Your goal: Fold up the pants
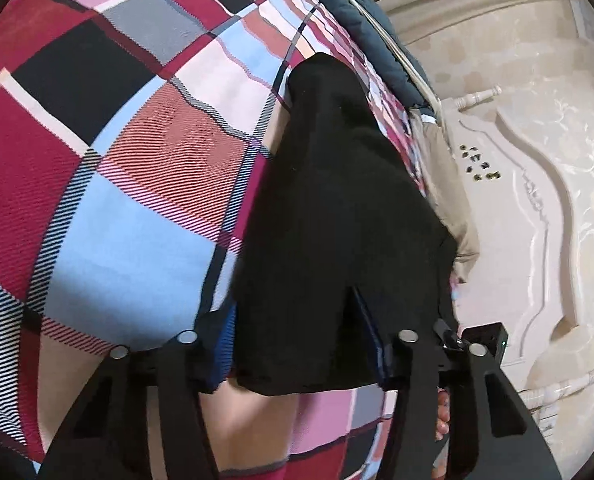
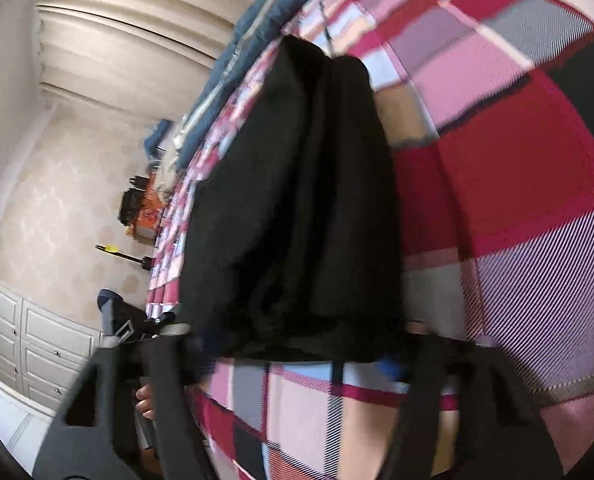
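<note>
The black pants (image 1: 337, 208) lie stretched out along the edge of the bed, on a checked bedspread (image 1: 117, 160) of red, pink, blue and black squares. The left tool (image 1: 297, 364) has its fingers spread, the near end of the pants lying between them. The right tool (image 2: 297, 360) is blurred; whether it grips the cloth I cannot tell
</note>
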The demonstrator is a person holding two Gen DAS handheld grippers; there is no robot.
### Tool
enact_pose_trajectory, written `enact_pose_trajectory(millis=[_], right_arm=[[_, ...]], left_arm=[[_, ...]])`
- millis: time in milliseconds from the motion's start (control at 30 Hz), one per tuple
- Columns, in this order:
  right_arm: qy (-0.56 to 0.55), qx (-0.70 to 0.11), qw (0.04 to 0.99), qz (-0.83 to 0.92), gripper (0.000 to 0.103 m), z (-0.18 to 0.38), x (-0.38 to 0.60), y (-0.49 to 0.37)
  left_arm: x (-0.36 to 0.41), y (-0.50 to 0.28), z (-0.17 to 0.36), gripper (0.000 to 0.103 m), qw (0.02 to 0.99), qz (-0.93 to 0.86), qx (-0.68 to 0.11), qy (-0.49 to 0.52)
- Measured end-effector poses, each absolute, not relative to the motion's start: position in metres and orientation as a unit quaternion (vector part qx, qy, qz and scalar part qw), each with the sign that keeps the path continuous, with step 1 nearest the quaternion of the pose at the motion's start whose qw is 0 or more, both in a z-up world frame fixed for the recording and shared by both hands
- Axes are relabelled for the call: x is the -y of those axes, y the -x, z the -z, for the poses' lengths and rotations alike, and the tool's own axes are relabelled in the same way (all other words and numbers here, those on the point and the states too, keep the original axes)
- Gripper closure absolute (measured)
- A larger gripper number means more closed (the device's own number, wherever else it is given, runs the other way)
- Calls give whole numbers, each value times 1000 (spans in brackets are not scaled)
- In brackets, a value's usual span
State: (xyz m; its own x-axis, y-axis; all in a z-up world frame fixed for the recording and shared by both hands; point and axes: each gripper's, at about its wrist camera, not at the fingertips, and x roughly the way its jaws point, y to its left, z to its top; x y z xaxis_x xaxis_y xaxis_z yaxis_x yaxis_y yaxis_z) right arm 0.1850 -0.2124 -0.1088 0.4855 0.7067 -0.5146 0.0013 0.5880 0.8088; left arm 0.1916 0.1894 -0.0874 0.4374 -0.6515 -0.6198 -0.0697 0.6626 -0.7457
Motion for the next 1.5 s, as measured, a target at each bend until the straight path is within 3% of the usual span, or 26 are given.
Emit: enact_pose_trajectory(millis=[100,300,600,667,800,900,967,1100,1500], right_arm=[[-417,-443,757,-241,63,107,219,-181],[-444,-433,743,-252,67,103,228,-175],[-443,-440,740,-251,67,108,235,-165],[-442,-443,739,-248,66,110,235,-166],[-448,-448,733,-248,61,114,236,-171],[-456,-447,729,-248,59,119,236,-172],[-459,-444,728,-250,59,120,237,-172],[-460,-439,730,-250,63,118,237,-165],[-457,-440,728,-259,66,114,240,-141]], left_arm=[[-185,-188,82,60,778,178,-491,349],[-176,-177,61,66,804,163,-477,315],[-170,-168,59,67,803,176,-476,313],[-172,-171,63,62,800,179,-473,322],[-180,-181,83,36,772,196,-480,367],[-181,-183,86,34,774,213,-468,369],[-176,-184,85,53,784,210,-471,347],[-175,-181,83,64,786,197,-473,346],[-173,-156,70,67,797,180,-475,327]])
